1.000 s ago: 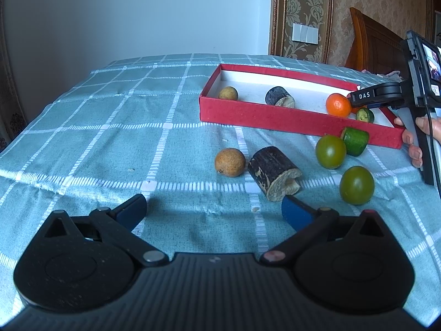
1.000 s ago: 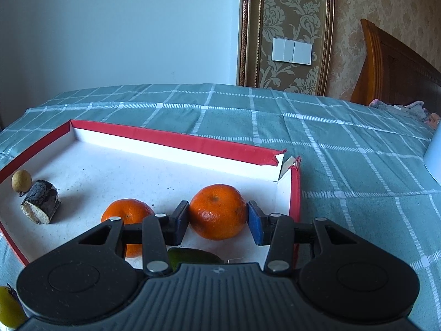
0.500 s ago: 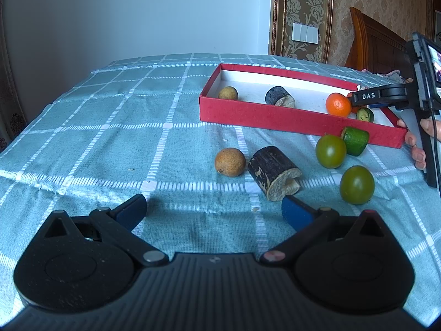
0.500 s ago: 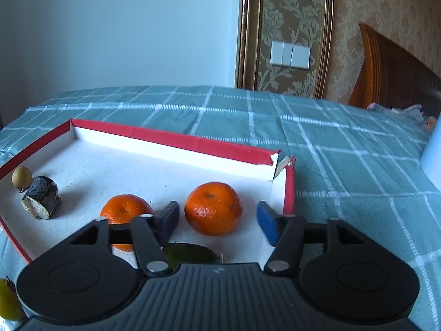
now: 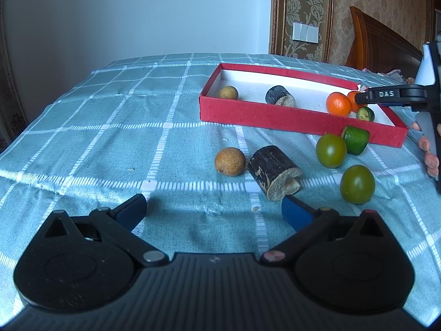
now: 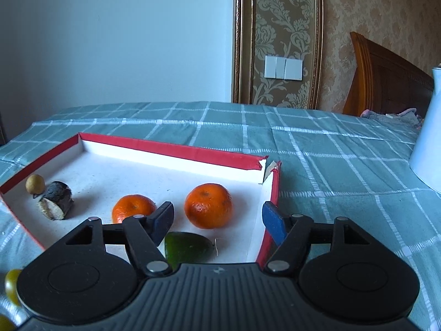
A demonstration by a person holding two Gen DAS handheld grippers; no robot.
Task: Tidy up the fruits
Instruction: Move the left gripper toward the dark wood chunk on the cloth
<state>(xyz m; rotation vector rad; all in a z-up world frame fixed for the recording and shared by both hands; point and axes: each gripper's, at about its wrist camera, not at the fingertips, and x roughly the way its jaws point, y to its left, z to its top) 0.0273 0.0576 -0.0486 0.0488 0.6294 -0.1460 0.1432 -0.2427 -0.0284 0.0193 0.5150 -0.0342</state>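
Now we see the right gripper (image 6: 217, 219) with jaws that have just been opening, wide apart and empty; the orange (image 6: 208, 205) rests free between them inside the red box (image 6: 171, 147), stem end up, no long axis. Our left gripper (image 5: 213, 211) hovers wide, empty, over the surface near the dark log piece (image 5: 273, 171), lying on its side, cut end toward us.

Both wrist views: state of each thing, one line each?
Right gripper: jaws just opened, nothing held.
Left gripper: open, empty.
Right orange: released, in red box.
Left orange: in box.
Green tomatoes: on cloth, outside box.
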